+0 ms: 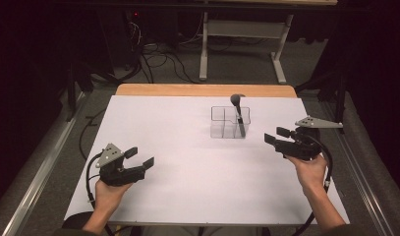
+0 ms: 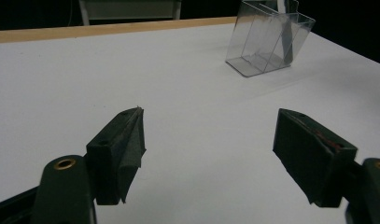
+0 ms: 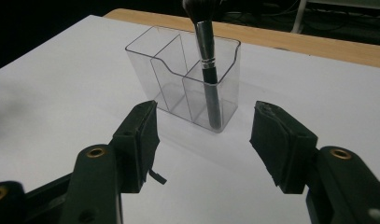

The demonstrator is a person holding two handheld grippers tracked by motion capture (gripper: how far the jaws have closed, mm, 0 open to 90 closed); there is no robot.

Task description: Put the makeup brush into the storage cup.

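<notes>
both grippers, my left gripper (image 1: 140, 158) and right gripper (image 1: 276, 135), hang open and empty, since the makeup brush (image 3: 207, 60) stands handle-down in what looks like the organizer's (image 3: 146, 57) end compartment, near my right.

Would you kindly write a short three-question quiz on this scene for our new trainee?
1. True or false: the brush stands handle-down in the organizer.
2. Which gripper is nearer the organizer? A) left gripper B) right gripper
3. Fill in: both grippers hold ____.

Key: 1 true: its bristles point up, at one end compartment. 2 B: in the right gripper view the organizer sits just ahead of the jaws. 3 nothing: both stand open above the table.
</notes>
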